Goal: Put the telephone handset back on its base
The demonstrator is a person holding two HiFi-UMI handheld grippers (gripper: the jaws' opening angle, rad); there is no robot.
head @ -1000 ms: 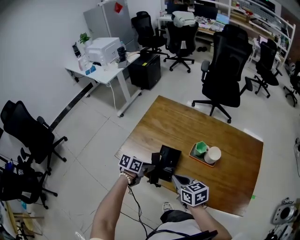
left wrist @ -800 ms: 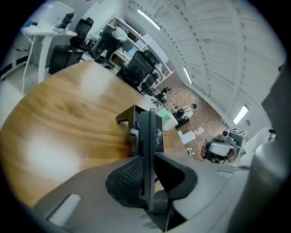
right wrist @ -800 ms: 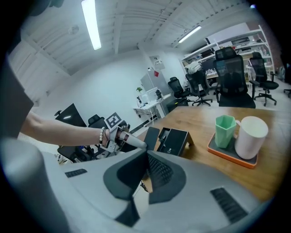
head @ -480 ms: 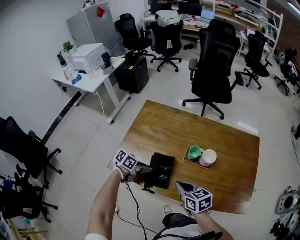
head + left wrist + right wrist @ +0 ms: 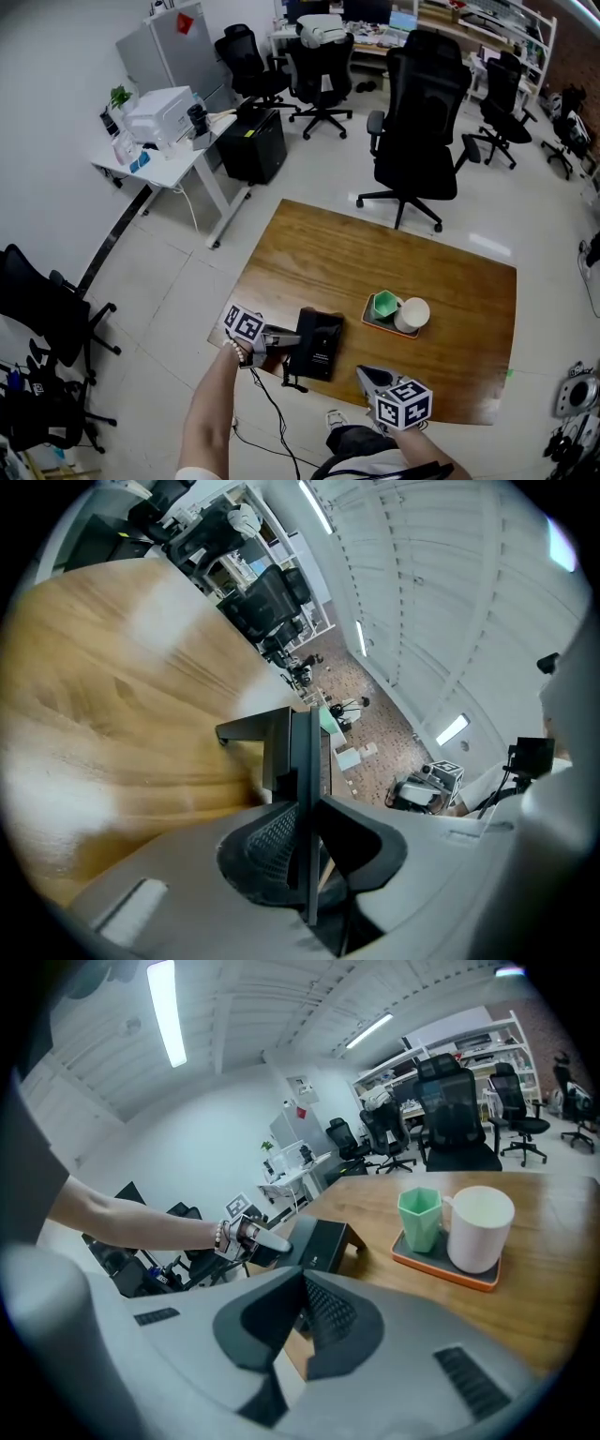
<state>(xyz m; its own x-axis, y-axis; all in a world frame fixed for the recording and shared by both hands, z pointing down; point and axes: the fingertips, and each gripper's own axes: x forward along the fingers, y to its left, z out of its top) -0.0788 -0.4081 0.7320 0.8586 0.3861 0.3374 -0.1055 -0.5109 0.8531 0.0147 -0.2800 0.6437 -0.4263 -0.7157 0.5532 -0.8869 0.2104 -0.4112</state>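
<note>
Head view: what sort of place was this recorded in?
Most likely an open office or lab workspace: several black swivel chairs, a printer on a white desk, and cluttered shelves along the back.

Black handset point(image 5: 307, 337) on base point(image 5: 327, 346) (left side)

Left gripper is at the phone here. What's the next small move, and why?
Probably open the left gripper and let go. Its jaws are clamped on the handset, which in the head view lies along the left side of the base; whether it is fully seated I cannot tell. The right gripper is shut, empty, away from the phone.
</note>
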